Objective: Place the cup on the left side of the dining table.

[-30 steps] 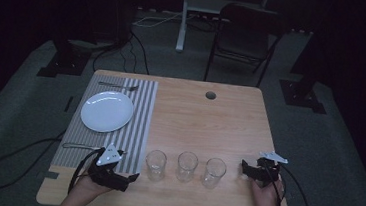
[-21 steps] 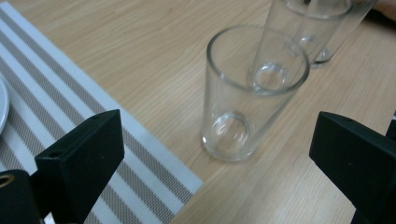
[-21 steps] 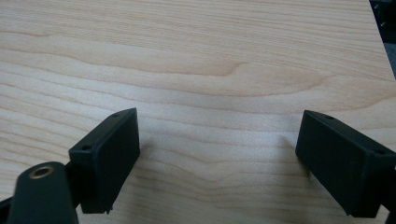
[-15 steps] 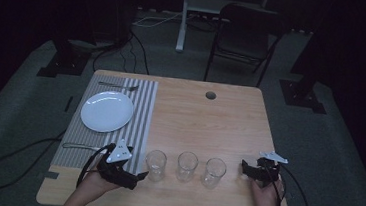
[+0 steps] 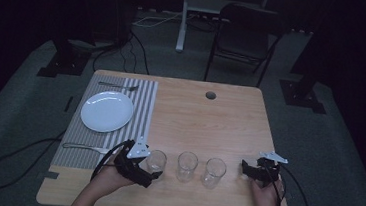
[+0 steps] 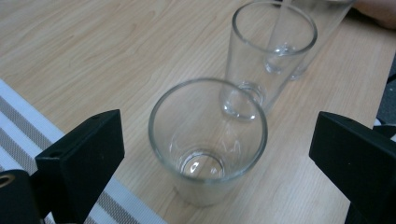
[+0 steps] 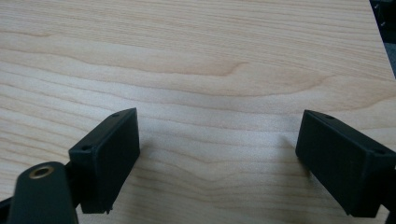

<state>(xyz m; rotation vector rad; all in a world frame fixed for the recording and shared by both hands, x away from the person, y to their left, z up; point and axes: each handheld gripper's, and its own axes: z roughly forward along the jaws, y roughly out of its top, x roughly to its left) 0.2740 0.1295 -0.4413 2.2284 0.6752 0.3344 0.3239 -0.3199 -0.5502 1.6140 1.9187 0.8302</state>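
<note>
Three clear empty glasses stand in a row near the table's front edge: left glass (image 5: 156, 161), middle glass (image 5: 187, 166), right glass (image 5: 214, 172). My left gripper (image 5: 149, 173) is open, its jaws on either side of the left glass (image 6: 208, 140) without touching it. In the left gripper view the middle glass (image 6: 268, 51) stands just behind it, and the third glass (image 6: 308, 28) is farther off. My right gripper (image 5: 246, 170) rests to the right of the row, open over bare wood (image 7: 219, 70), with nothing between its jaws.
A striped placemat (image 5: 143, 109) at the left carries a white plate (image 5: 106, 111), a fork (image 5: 117, 85) at its far edge and another utensil (image 5: 84, 147) at its near edge. There is a cable hole (image 5: 210, 95) in the tabletop. A chair (image 5: 242, 38) stands beyond the table.
My left gripper has moved right, off the placemat's corner, until its open jaws flank the left glass. The right gripper and the glasses have stayed put.
</note>
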